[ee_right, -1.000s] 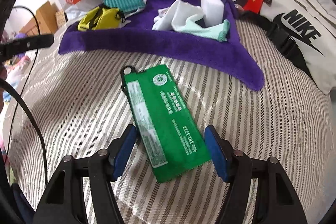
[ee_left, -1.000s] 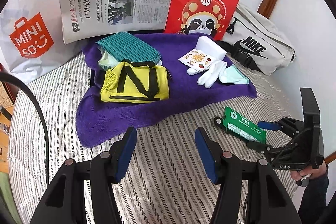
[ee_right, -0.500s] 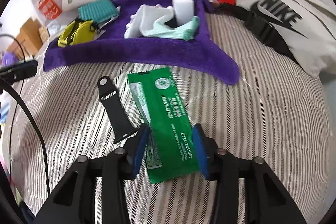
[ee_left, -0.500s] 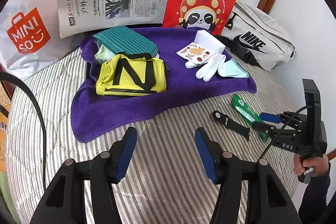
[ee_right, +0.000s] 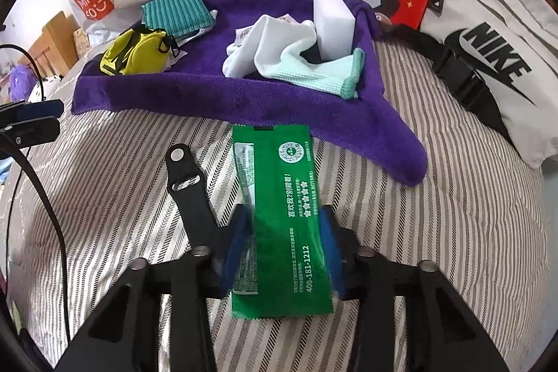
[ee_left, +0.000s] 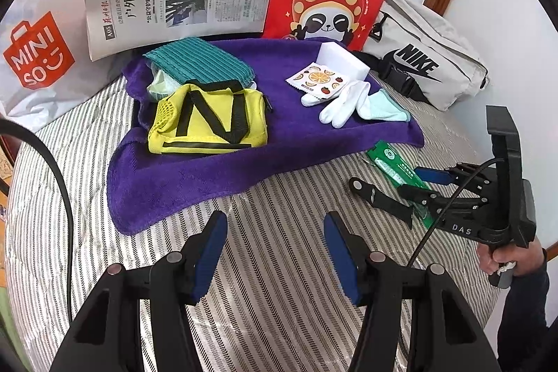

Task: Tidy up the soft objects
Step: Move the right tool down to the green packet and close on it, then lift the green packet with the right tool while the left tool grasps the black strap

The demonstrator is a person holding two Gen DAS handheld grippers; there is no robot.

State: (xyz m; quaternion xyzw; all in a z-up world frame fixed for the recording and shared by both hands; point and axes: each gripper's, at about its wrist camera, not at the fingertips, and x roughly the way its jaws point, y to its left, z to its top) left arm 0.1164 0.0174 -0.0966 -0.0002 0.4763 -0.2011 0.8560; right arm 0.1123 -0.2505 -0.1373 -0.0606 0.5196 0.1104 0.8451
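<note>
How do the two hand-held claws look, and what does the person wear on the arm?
Both claws, the left claw and the right claw, are black frames with round silver rivets and flat blue pads. A black cable loops beside the left one. The right one bears white letters "DAS". The sleeve is dark blue.

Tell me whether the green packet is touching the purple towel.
Touching. The right wrist view shows the green packet's far end meeting the purple towel's front edge with no striped cover showing between them.
</note>
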